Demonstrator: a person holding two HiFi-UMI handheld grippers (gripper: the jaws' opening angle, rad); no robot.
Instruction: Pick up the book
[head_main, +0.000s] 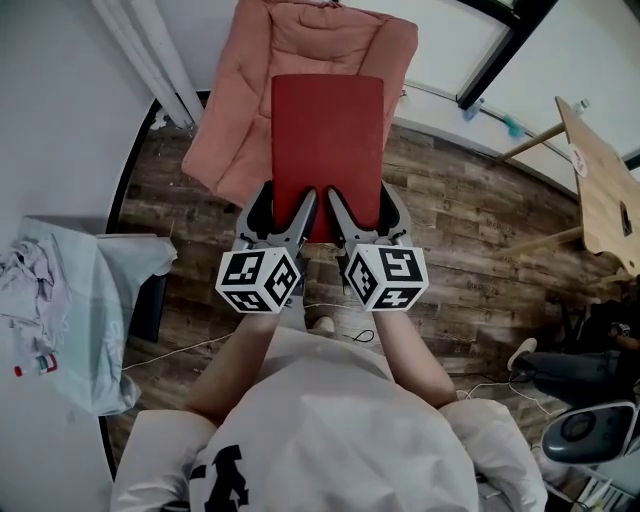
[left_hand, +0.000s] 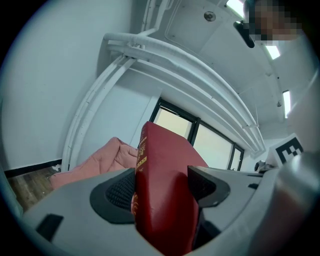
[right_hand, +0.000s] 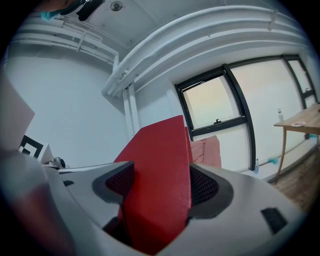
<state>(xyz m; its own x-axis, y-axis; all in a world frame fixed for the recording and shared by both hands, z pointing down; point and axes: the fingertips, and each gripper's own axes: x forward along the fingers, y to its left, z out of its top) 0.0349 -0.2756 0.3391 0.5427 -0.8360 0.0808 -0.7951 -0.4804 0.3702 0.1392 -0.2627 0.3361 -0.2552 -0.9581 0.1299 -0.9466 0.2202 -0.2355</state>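
Book (head_main: 327, 135), pinched along its near edge by both your left gripper (head_main: 285, 207) and right gripper (head_main: 365, 210), could twist loose if you tilt them unevenly.

- The head view looks steeply down from above the person's torso onto the wooden floor (head_main: 470, 260), with the left gripper (head_main: 283, 208) and right gripper (head_main: 365, 208) mid-frame
- The left gripper view sits just behind its jaws, tilted up toward the ceiling (left_hand: 200, 30), very near the book (left_hand: 165, 190)
- The right gripper view sits likewise, facing the window (right_hand: 215, 105)
- All three views share the book; both gripper views share the pink cushion (right_hand: 210, 150) and the window
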